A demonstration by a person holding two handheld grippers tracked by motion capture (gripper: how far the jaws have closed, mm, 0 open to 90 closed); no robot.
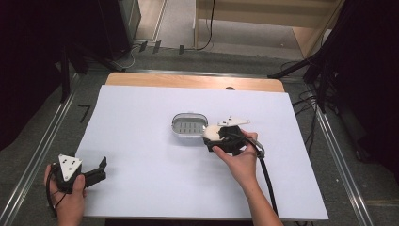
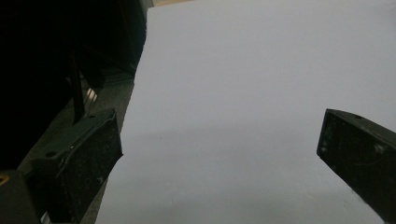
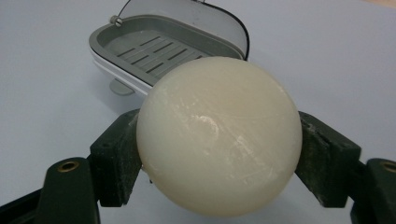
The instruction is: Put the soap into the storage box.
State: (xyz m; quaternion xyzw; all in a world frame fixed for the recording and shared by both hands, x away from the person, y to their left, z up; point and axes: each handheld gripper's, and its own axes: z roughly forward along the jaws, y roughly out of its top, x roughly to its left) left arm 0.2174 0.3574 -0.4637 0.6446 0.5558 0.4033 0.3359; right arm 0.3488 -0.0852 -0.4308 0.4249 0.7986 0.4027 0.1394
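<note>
White counter (image 1: 141,179) on wooden top, grey floor and dark stands around. Right gripper (image 1: 212,137) near centre, jaws clamped on pale round soap (image 3: 218,135), just right of soap dish (image 1: 189,125). Dish grey, ribbed, lid open, nothing inside. Left gripper (image 1: 99,170) at near-left corner, jaws wide, holding nothing.

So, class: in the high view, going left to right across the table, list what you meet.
Left gripper, held at the table's near left corner → grey soap dish, open and empty → cream soap bar → right gripper, its fingers shut on that bar.
</note>
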